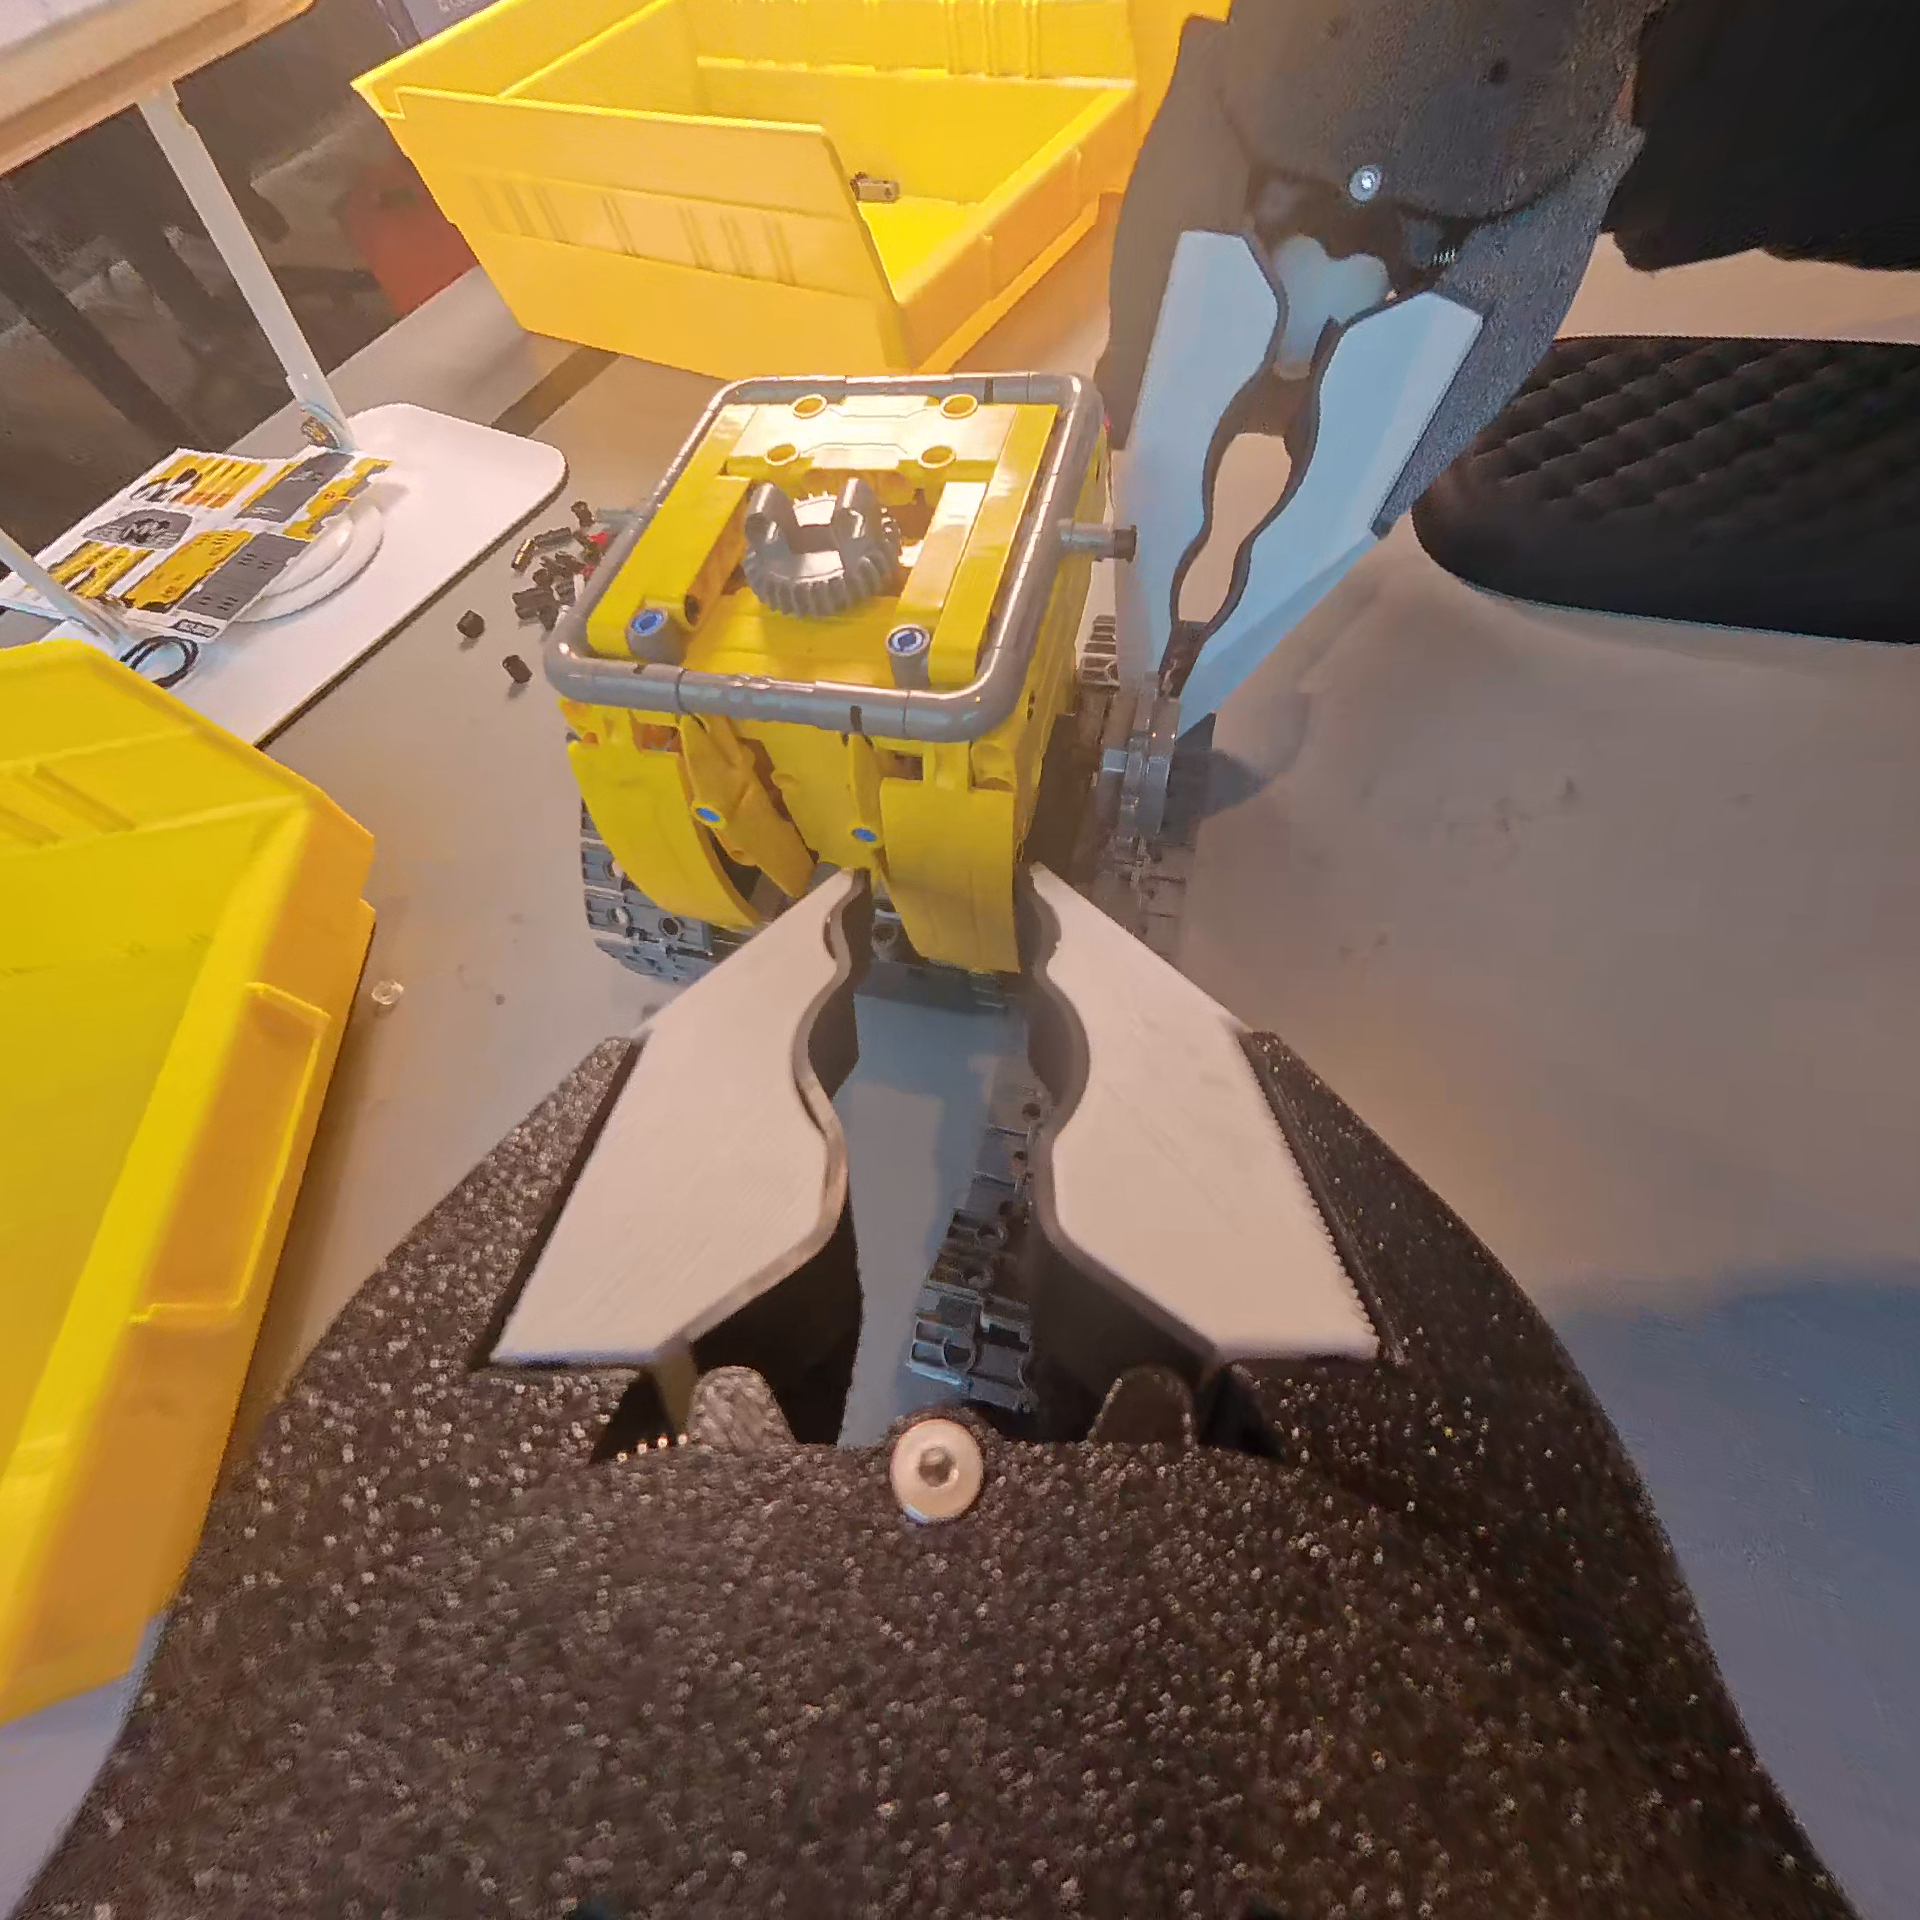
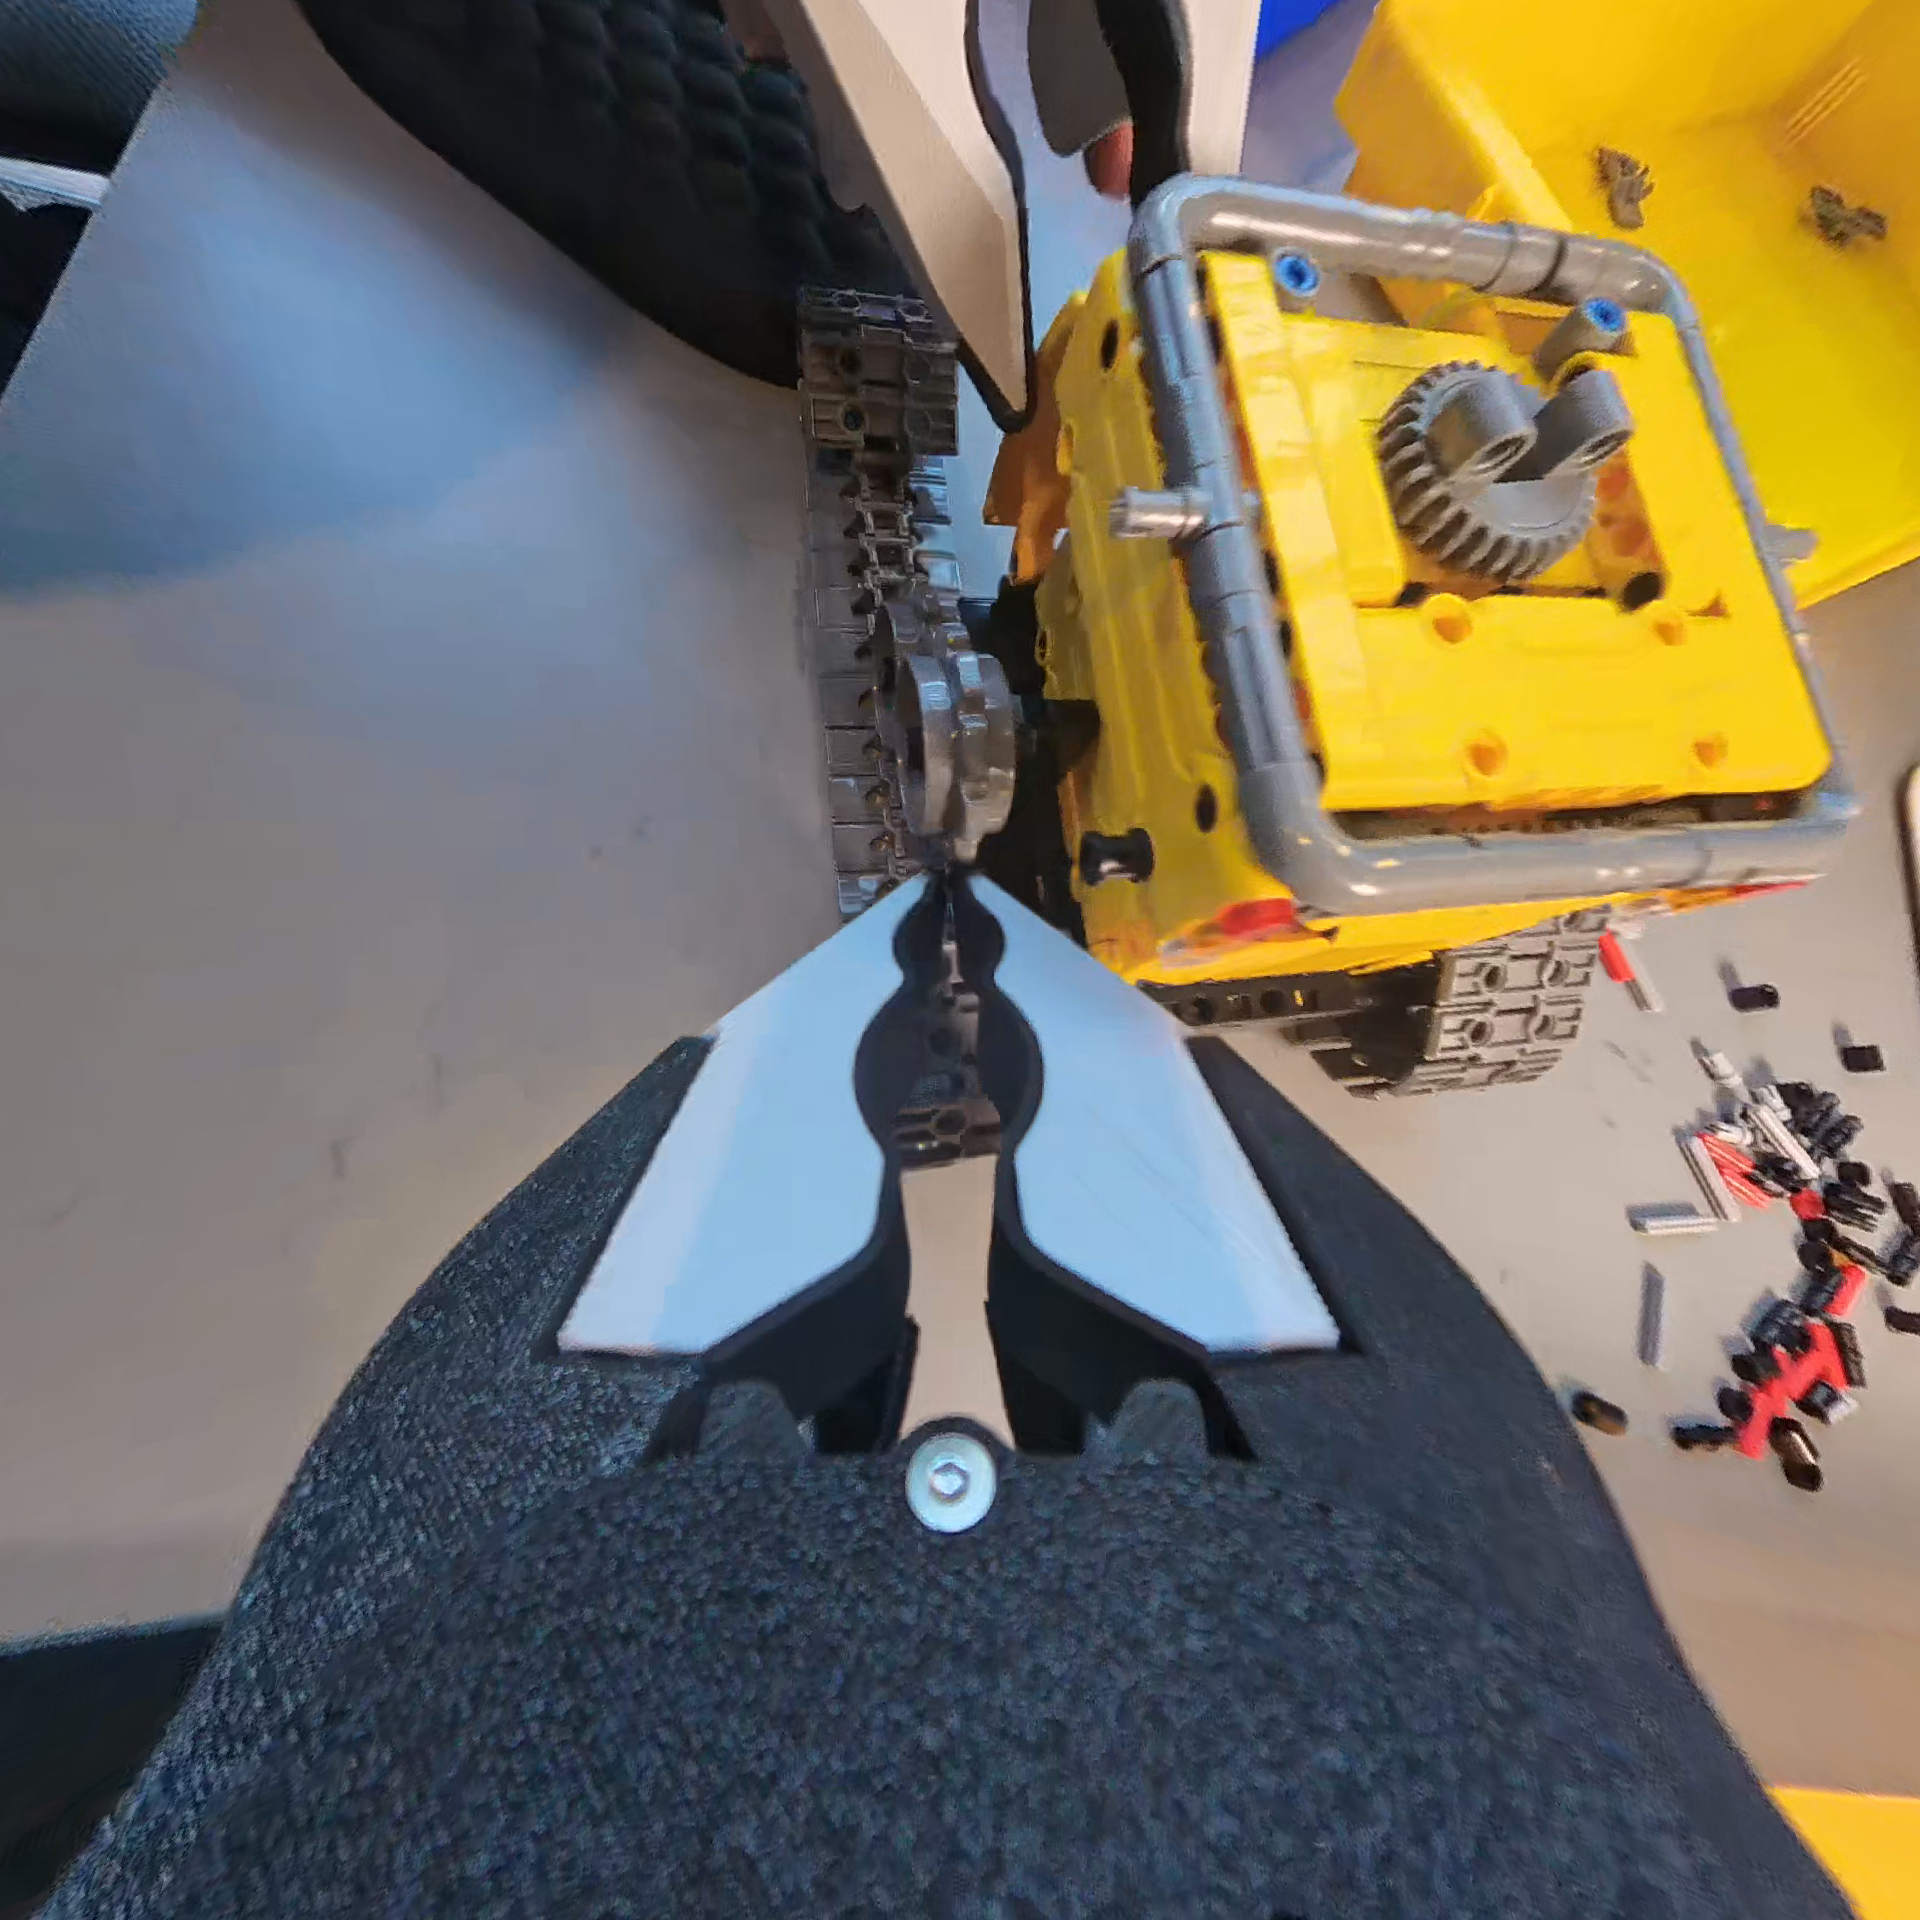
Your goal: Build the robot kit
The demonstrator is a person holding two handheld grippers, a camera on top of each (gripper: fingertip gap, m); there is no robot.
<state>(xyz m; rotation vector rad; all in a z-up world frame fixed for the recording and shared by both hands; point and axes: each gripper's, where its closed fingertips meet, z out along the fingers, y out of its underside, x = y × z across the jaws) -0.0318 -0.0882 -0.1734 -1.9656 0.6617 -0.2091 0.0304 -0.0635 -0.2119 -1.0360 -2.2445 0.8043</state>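
1. We see bare table (image 2: 364, 831) on the model's track side, open for passing.
2. The yellow brick model (image 1: 831, 644) blocks the middle, both grippers close against it.
3. Yellow bins (image 1: 156, 1039) wall off the left and the far side.
4. Loose small pins (image 2: 1787, 1247) litter the table beside the model.
5. A black mesh cushion (image 1: 1683, 478) stands just beyond the right gripper (image 1: 1174, 665).
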